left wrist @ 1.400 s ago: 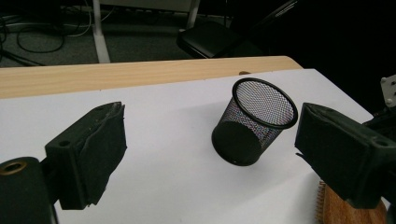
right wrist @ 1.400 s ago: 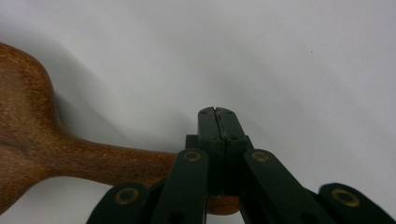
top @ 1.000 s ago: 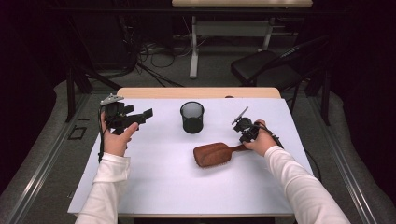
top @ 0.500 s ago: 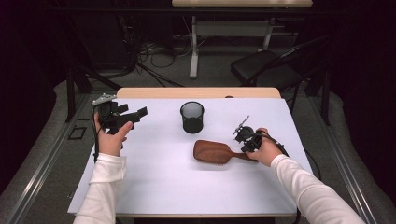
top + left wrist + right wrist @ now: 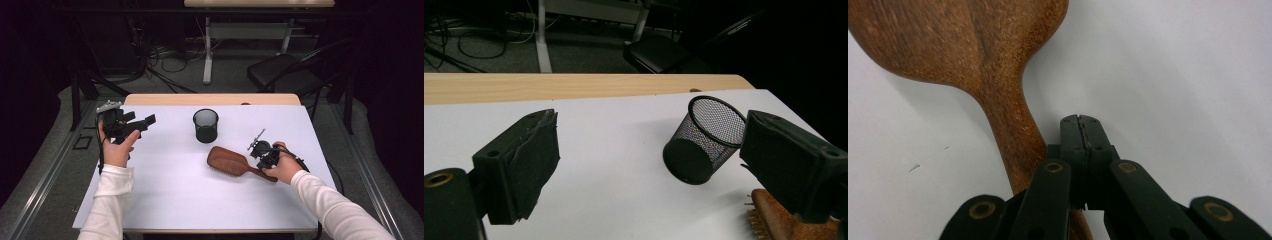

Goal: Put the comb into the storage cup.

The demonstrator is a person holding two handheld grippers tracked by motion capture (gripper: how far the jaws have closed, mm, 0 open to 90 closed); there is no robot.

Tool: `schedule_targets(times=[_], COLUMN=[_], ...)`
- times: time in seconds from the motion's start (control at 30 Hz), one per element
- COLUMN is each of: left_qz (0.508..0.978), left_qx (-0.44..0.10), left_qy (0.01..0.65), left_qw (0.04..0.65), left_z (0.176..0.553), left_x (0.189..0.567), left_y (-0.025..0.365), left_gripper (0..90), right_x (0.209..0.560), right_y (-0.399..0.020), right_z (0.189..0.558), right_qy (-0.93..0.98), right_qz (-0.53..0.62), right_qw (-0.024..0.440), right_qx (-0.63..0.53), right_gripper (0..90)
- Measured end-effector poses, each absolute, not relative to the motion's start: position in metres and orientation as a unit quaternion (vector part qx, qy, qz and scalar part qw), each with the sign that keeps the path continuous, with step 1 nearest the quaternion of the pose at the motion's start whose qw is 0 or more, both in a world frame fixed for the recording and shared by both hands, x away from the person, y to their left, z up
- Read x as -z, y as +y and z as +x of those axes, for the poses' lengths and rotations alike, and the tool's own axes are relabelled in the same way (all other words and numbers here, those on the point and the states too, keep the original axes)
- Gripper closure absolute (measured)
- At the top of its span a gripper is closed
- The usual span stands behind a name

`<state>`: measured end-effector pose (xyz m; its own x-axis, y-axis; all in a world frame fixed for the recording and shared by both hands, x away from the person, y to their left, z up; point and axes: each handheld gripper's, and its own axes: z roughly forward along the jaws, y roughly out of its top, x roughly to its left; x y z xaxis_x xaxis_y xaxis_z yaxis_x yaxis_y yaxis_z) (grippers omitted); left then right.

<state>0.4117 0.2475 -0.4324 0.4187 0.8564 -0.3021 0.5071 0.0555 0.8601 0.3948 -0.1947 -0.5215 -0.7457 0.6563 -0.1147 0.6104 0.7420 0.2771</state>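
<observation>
High view has the wooden hairbrush (image 5: 235,162) lying right of centre, near the mesh cup (image 5: 205,125); right gripper (image 5: 264,154) rests pressed together over its handle, while left gripper (image 5: 134,124) waits spread, empty.

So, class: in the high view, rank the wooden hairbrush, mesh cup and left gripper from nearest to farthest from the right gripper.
1. wooden hairbrush, right beside the right gripper
2. mesh cup, mid-table
3. left gripper, far left

Overhead light: white tabletop (image 5: 200,200) bright, surroundings near black. Soft short shadows beside mesh cup (image 5: 205,125). Right gripper view slightly soft close up; no glare.
</observation>
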Motion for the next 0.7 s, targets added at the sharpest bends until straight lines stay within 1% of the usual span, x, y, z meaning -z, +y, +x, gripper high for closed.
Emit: schedule_targets(times=[0.27,0.53,0.63,0.7], left_qz=[0.668,0.664,0.664,0.665], left_qx=[-0.17,-0.171,-0.171,-0.171], left_qy=[0.514,0.515,0.514,0.513], left_qw=[0.51,0.515,0.515,0.515], left_z=[0.413,0.412,0.411,0.411], left_x=[0.435,0.434,0.433,0.433], left_y=[0.247,0.249,0.249,0.249], left_gripper=[9.0,9.3,9.2,9.2], right_x=[0.518,0.506,0.503,0.502], right_y=[-0.195,-0.196,-0.195,-0.195], right_z=[0.393,0.39,0.388,0.387], right_qy=[0.926,0.923,0.924,0.925], right_qz=[0.342,0.34,0.337,0.332], right_qw=[0.107,0.11,0.106,0.105], right_qx=[-0.118,-0.142,-0.149,-0.149], right_gripper=[85.7,75.3,69.8,68.2])
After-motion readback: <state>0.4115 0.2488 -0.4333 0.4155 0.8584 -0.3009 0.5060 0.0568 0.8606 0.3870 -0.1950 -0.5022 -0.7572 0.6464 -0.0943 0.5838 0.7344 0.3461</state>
